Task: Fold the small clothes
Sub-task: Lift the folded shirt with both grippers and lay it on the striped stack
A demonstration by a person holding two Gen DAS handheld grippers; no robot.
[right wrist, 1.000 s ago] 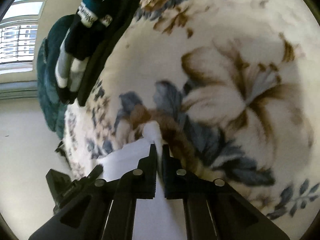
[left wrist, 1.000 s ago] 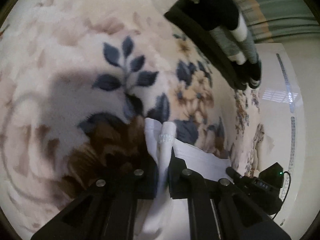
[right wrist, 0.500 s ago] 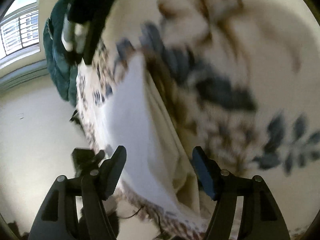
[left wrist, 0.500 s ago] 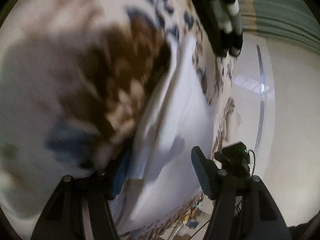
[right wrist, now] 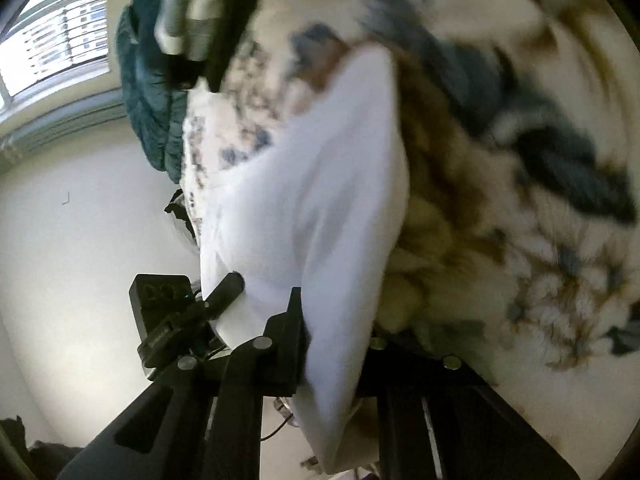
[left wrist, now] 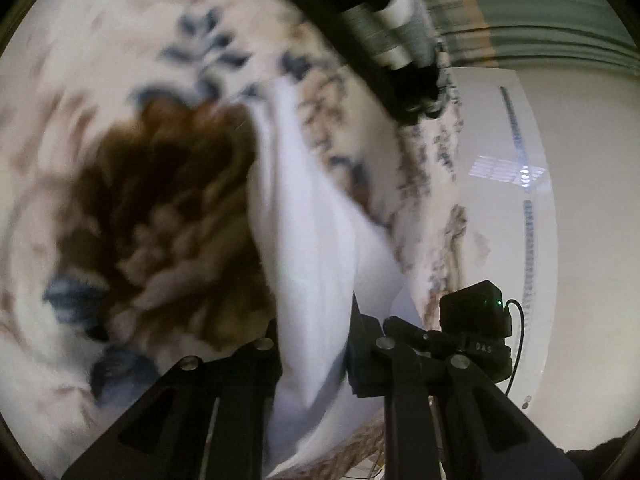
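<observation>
Reclosed from wide apart, both grippers' fingers (left wrist: pixel 256 364) clamp white garment (left wrist: pixel 308 264), lengthwise away.

Glossy pale floor (left wrist: pixel 580 240), bright barred window (right wrist: pixel 52 48), perhaps curtains (left wrist: pixel 520 20).

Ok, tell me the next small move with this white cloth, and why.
Probably carry the gripped edge forward across the blanket and lay it down. The left claw and the right claw each look shut on the white cloth, which lies stretched along the floral blanket near its edge. The frames are blurred, so the fold line is unclear.
</observation>
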